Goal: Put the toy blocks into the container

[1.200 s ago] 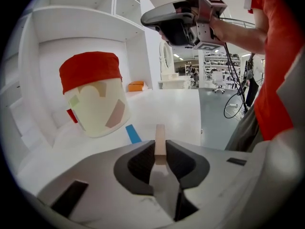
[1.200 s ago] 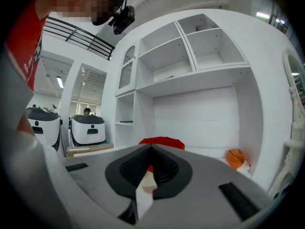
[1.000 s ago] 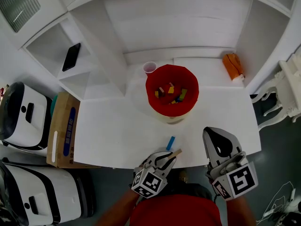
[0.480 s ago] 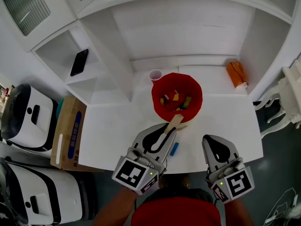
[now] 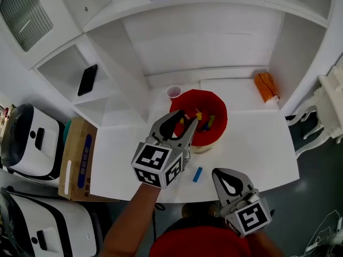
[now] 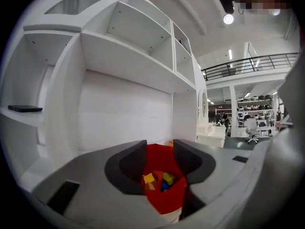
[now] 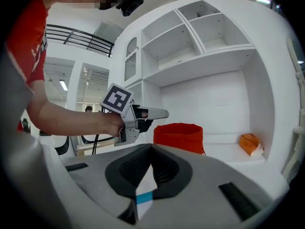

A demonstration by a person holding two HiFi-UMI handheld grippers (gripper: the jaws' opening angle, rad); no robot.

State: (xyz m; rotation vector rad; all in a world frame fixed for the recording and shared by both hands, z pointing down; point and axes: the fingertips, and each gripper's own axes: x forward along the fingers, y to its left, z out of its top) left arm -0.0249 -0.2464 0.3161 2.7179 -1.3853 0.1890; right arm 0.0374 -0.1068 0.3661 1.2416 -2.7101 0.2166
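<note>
The red container [image 5: 210,133] stands mid-table with several coloured blocks [image 6: 163,179] inside. My left gripper [image 5: 183,123] hovers over its near-left rim. Its jaws are opening, and nothing is between them; in the left gripper view I look past my left gripper [image 6: 159,154] straight down into the red container [image 6: 167,199]. A blue block [image 5: 198,174] lies on the white table [image 5: 123,154] in front of the container. My right gripper [image 5: 223,174] is shut and empty near the front edge, right of that block. The blue block [image 7: 144,198] shows just below my right gripper [image 7: 151,147].
A small cup [image 5: 173,91] stands behind the container on the left. An orange object [image 5: 265,84] lies at the back right. A phone [image 5: 87,79] rests on the left shelf. A cardboard box [image 5: 77,151] and white machines [image 5: 27,138] stand left of the table.
My left gripper rose from the table's front edge carrying a wooden block and moved forward over the container. Its jaws have spread and the wooden block is gone from them. The right gripper barely shifted.
</note>
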